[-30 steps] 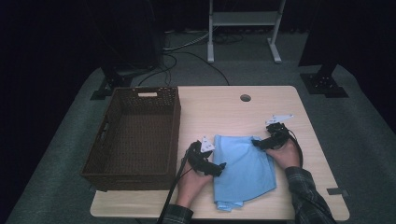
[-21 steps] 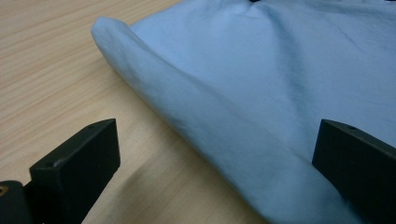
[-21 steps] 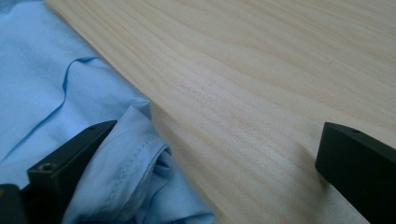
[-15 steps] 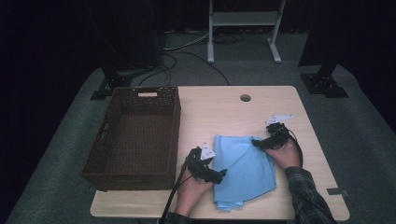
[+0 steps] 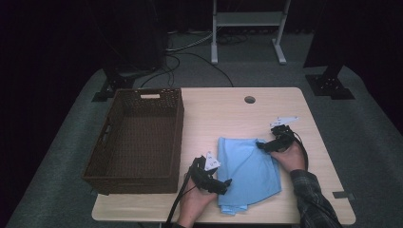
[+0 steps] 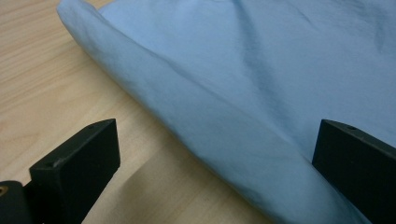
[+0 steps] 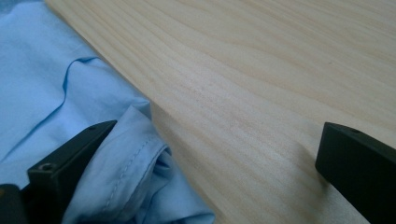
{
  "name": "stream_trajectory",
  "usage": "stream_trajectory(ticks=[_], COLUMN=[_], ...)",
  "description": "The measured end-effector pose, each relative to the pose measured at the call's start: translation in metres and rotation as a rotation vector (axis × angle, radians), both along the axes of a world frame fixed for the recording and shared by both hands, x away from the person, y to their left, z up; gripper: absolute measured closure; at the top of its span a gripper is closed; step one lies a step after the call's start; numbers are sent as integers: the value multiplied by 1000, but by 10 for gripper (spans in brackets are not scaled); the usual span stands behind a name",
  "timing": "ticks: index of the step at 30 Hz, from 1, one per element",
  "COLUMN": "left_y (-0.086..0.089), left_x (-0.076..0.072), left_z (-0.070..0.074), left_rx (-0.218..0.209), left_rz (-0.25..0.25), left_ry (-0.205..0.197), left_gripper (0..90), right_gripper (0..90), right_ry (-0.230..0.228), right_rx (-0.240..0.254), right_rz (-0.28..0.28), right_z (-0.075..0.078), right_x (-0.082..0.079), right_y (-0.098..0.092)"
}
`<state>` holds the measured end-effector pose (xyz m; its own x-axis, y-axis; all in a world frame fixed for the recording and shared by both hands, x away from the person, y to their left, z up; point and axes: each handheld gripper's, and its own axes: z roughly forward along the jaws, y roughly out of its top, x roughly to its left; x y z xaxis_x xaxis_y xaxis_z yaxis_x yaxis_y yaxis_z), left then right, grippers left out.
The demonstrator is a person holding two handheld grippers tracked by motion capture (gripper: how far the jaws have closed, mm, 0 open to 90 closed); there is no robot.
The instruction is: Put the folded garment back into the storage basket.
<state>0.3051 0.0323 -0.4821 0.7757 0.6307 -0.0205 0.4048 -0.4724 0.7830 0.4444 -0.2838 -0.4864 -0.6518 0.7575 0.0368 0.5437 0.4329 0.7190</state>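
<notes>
A light blue folded cloth (image 5: 247, 171) lies on the wooden table (image 5: 223, 114), right of centre. My left gripper (image 5: 223, 184) is at the cloth's near left edge and stands open. In the left gripper view the rolled fold of the cloth (image 6: 224, 107) runs between the wide-apart jaws of the left gripper (image 6: 215, 182). My right gripper (image 5: 261, 145) is open at the cloth's far right corner. In the right gripper view the stitched corner of the cloth (image 7: 135, 172) lies by one jaw of the right gripper (image 7: 205, 182), with bare wood under the other.
A dark brown wicker basket (image 5: 173, 137) with nothing in it stands on the table's left half, close to my left hand. A round cable hole (image 5: 249, 99) sits near the far edge. Dark stands and cables lie on the floor behind the table.
My left gripper has slid toward the table's near edge along the cloth's left side. The right gripper has stayed at the far right corner.
</notes>
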Motion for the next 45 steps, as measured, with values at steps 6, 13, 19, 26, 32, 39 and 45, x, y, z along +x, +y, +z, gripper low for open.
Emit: stream_trajectory(ticks=[6, 13, 19, 26, 32, 39, 45], left_y=[0, 1, 1, 0, 1, -2, -4], left_x=[-9, -18, -26, -35, -42, -47, -52], left_z=[0, -1, -1, -1, -1, -2, -2], left_rx=[1, 0, 11, 11, 1, 7, 22], left_rz=[0, -7, -13, -29, -36, -49, -76], left_ry=[6, 21, 23, 43, 58, 78, 71], left_gripper=[0, 0, 0, 0, 0, 0, 78], right_gripper=[0, 0, 0, 0, 0, 0, 0], right_ry=[0, 0, 0, 0, 0, 0, 0], right_rx=[0, 0, -1, 0, 1, 0, -1], right_rz=[1, 1, 1, 1, -1, 0, 1], right_z=[0, 0, 0, 0, 0, 0, 0], right_x=[0, 0, 0, 0, 0, 0, 0], right_y=[0, 0, 0, 0, 0, 0, 0])
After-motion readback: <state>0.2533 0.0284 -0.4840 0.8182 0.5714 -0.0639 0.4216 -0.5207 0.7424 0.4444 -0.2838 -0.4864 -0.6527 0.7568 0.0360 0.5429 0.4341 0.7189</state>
